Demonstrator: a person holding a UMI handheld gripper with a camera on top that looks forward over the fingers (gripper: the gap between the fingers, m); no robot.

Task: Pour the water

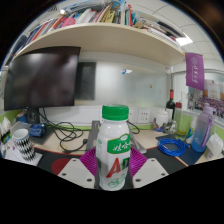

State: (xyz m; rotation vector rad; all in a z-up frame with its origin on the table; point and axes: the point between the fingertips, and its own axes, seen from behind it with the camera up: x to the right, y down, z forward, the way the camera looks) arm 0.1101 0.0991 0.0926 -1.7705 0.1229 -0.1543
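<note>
An office desk (70, 150) fills the scene, backed by a pale wall and topped by a shelf (100, 38) loaded with a row of books (95, 14). Under the shelf, at the left, a dark monitor (42, 78) stands with its screen off. Below it, at the desk's left end, sits a black-and-white patterned cup (22, 145), and a tangle of dark cables (62, 130) runs across the desk surface from there toward the middle.

In the centre, closest of all, is the bottle (115, 147) — a white plastic one with a green cap and a green and red label, standing upright. It sits between the two fingers of the gripper (112, 168): the pink pads (89, 160) show at either side of its lower body and appear to press against it, so the fingers look closed upon the bottle rather than spread around it. Whether its base touches the desk cannot be told, since the bottom of it is hidden between the fingers.

To the right of the bottle lies a blue ring-shaped object (172, 146) on the desk, and just beyond that a clear plastic bottle (201, 128) with a bluish tint stands upright. Behind these, along the right-hand wall, hangs a purple poster (195, 70) — its writing is too small to read — above a clutter of small items that cannot be made out.
</note>
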